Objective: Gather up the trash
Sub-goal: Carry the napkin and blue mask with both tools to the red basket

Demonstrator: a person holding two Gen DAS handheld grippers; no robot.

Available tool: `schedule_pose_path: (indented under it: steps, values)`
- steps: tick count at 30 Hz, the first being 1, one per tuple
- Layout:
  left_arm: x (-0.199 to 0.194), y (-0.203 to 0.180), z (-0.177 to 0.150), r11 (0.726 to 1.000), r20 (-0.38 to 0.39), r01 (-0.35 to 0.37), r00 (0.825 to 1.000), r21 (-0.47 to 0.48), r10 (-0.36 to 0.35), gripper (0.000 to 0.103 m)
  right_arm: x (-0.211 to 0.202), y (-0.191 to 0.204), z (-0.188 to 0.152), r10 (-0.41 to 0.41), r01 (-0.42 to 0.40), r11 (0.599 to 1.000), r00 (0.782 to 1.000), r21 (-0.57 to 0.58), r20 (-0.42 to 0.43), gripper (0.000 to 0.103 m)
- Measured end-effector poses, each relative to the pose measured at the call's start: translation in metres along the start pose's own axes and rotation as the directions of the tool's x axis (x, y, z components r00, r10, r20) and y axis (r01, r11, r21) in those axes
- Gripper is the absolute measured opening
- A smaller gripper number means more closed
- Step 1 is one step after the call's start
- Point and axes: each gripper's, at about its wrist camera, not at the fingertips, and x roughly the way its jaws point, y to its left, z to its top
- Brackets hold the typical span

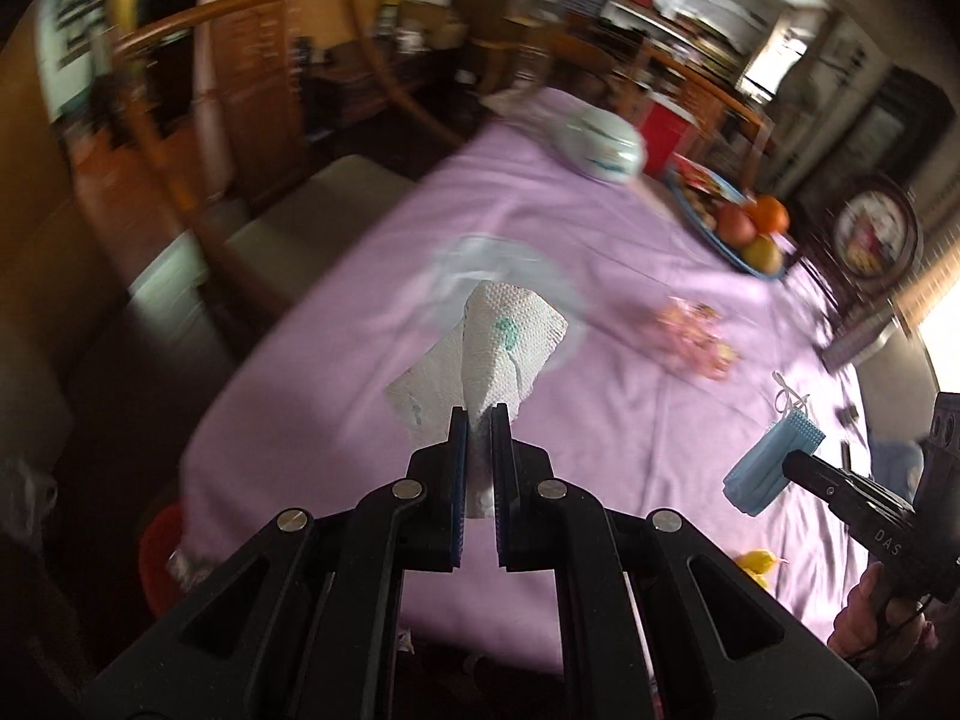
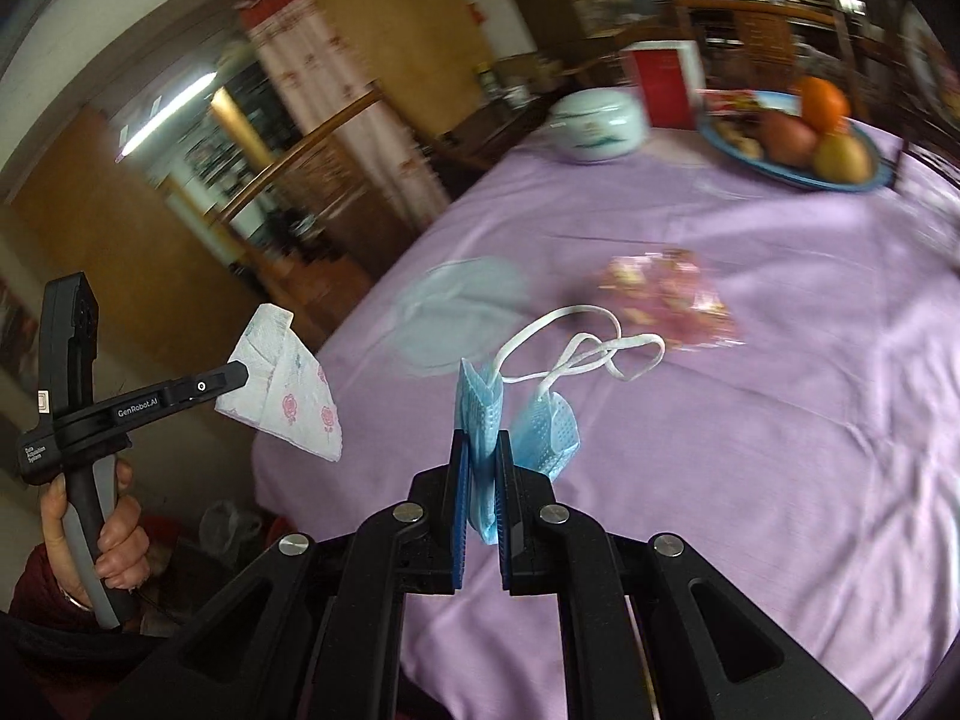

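Note:
My left gripper (image 1: pixel 479 414) is shut on a white paper napkin (image 1: pixel 504 348) and holds it above the purple tablecloth (image 1: pixel 600 420). The napkin also shows in the right wrist view (image 2: pixel 288 390), hanging from the left gripper (image 2: pixel 240 375) past the table's left edge. My right gripper (image 2: pixel 482 441) is shut on a blue face mask (image 2: pixel 480 414) with white ear loops (image 2: pixel 588 348), held above the cloth. The mask also shows in the left wrist view (image 1: pixel 768 468). A pink crumpled wrapper (image 2: pixel 666 294) and a clear plastic lid (image 2: pixel 462 306) lie on the table.
A white lidded bowl (image 2: pixel 600 120) and a blue fruit plate (image 2: pixel 798 144) stand at the table's far side, a red box (image 2: pixel 660 78) behind them. Wooden chairs (image 1: pixel 198 120) stand left of the table. A small yellow piece (image 1: pixel 759 564) lies near the front edge.

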Motion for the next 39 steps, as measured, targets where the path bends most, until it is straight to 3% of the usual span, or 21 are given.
schedule_pose_path:
  steps: [7,15,21,25,33,39]
  values:
    - [-0.039,0.072,-0.029,0.980,0.026,-0.109,0.993,-0.165,0.115,0.009,0.038,0.062,0.006,0.106,-0.117,0.985,0.991,-0.126,-0.085,0.009]
    - [-0.068,0.152,-0.077,0.903,0.009,-0.205,0.974,-0.378,0.226,0.009,0.069,0.124,0.011,0.167,-0.212,0.944,0.968,-0.254,-0.188,0.008]
    - [-0.064,0.204,-0.107,0.840,-0.036,-0.231,0.969,-0.490,0.246,0.009,0.082,0.147,0.020,0.152,-0.218,0.926,0.963,-0.308,-0.224,0.008]
    - [-0.054,0.227,-0.121,0.822,-0.070,-0.223,0.973,-0.523,0.220,0.011,0.090,0.159,0.024,0.138,-0.210,0.922,0.963,-0.324,-0.233,0.008]
    - [-0.042,0.248,-0.135,0.782,-0.131,-0.256,0.966,-0.568,0.221,0.045,0.114,0.185,0.024,0.135,-0.231,0.907,0.951,-0.352,-0.278,0.008]
    - [-0.060,0.260,-0.138,0.755,-0.123,-0.277,0.959,-0.595,0.255,0.051,0.132,0.210,0.015,0.163,-0.296,0.877,0.925,-0.379,-0.343,0.008]
